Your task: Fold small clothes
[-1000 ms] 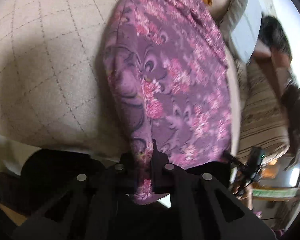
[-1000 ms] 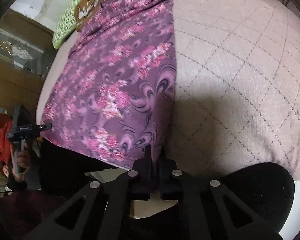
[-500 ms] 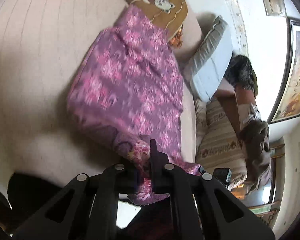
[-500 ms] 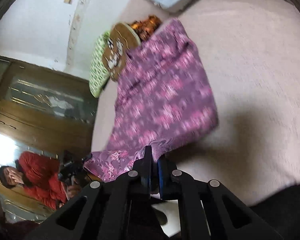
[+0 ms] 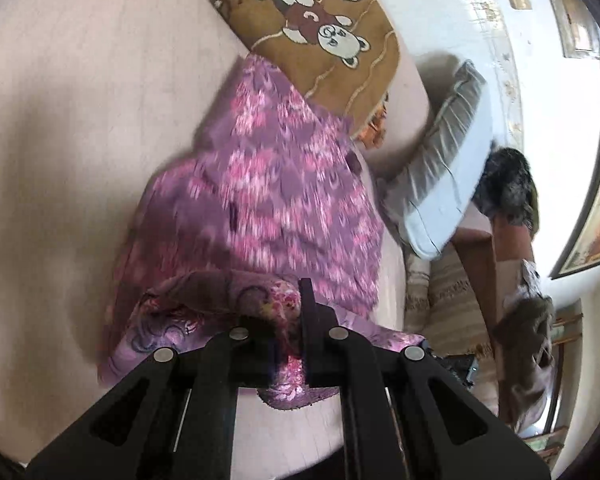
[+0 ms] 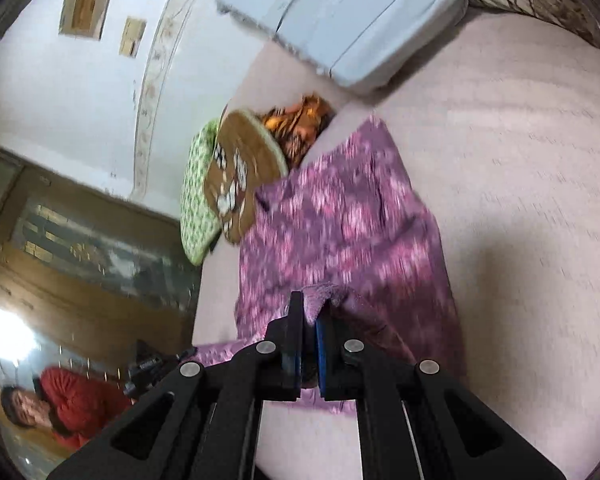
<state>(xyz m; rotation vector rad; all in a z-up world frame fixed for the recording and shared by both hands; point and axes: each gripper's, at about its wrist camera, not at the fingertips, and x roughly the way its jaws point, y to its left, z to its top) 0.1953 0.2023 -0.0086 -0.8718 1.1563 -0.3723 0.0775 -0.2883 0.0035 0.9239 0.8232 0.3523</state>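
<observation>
On the bed (image 5: 60,120), purple garment (image 5: 284,200) pinched by both tools.

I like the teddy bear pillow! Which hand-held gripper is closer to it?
Left, probably. The left hand-held gripper sees the brown teddy-bear pillow larger; from the right hand-held gripper it looks smaller. Both clamp the purple floral cloth.

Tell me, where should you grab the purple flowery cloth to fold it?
By its near corners, coming from the near edge. The left gripper and right gripper each pinch one, so the purple flowery cloth lifts evenly and can fold over toward the teddy pillow.
</observation>
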